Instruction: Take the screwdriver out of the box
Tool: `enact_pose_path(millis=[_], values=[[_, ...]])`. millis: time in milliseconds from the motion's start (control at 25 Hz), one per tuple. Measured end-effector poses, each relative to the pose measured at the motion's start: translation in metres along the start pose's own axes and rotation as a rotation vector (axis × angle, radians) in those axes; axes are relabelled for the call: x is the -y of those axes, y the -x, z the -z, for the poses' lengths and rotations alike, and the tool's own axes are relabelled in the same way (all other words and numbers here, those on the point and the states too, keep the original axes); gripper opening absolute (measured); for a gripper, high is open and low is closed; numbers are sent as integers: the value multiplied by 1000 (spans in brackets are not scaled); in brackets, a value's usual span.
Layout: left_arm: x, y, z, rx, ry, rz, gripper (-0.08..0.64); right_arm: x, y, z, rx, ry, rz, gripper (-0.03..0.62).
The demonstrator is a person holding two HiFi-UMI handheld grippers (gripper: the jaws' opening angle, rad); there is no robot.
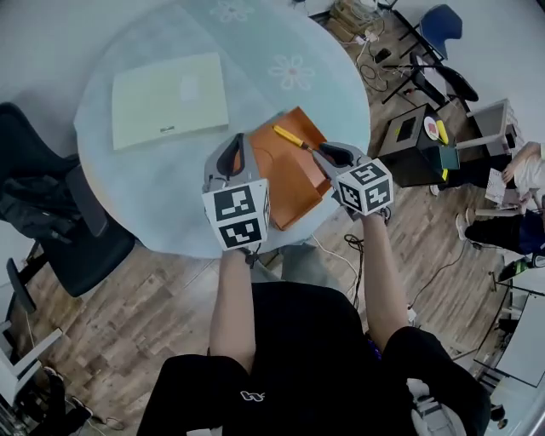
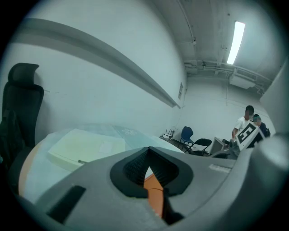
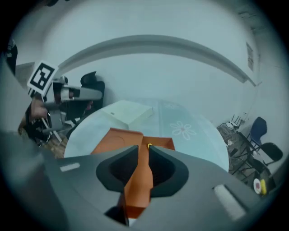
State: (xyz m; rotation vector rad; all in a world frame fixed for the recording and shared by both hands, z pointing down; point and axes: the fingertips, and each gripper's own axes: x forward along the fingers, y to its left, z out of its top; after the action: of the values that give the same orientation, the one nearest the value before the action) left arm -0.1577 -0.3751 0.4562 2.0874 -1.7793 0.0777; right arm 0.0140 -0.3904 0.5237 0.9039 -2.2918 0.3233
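Note:
An open orange box (image 1: pixel 289 183) lies on the round table's pale cloth (image 1: pixel 128 196), near its front edge. The screwdriver (image 1: pixel 289 136), with a yellow handle, lies across the box's far part. My left gripper (image 1: pixel 239 140) hovers over the box's left side. Its jaws meet at the tips with nothing between them (image 2: pixel 148 150). My right gripper (image 1: pixel 322 153) is at the box's right side, close to the screwdriver's metal end. Its jaws (image 3: pixel 144 148) stand slightly apart and empty. Through the gap I see the orange box (image 3: pixel 122 137) and a bit of the yellow handle (image 3: pixel 149 145).
A flat pale yellow-green box (image 1: pixel 170 98) lies on the table's far left. A black office chair (image 1: pixel 43 204) stands left of the table. On the floor to the right are a black bin (image 1: pixel 417 140), cables, a blue chair (image 1: pixel 443 25) and seated people (image 1: pixel 519 179).

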Motion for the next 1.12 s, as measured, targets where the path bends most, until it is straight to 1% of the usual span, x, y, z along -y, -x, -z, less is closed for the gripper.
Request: enact_pose_path(millis=[120,200,320,400,560,680,800,880,920,1040,1120], values=[[-20,0,-5,7,19,-37,2,4,-39,12,-128,90,-33,89],[-31,1,-10,13,25,-59,2,7,-65,21,-222,148,-49,105],[-40,6,-12,14,20,-76,3,14,-95,35,-342,210,-56,118],[-44,8,-10,8,19,-89,2,21,-110,42,-398,242,-55,131],[-54,10,5,-26,22,-116,2,26,-127,54,-486,295,-61,133],[-56,12,10,-39,14,-124,2,29,-136,64,-548,309,-65,133],[-53,10,8,-42,8,-124,2,33,-141,71,-582,300,-64,121],[-51,8,6,-43,1,-122,2,34,-145,71,-584,293,-67,112],[-49,8,5,-44,-5,-120,2,33,-146,71,-579,279,-73,96],[-42,7,-2,-34,-32,-107,2,32,-144,70,-538,191,-80,87],[-37,6,-8,-24,-46,-99,2,33,-134,62,-473,124,-77,86]])
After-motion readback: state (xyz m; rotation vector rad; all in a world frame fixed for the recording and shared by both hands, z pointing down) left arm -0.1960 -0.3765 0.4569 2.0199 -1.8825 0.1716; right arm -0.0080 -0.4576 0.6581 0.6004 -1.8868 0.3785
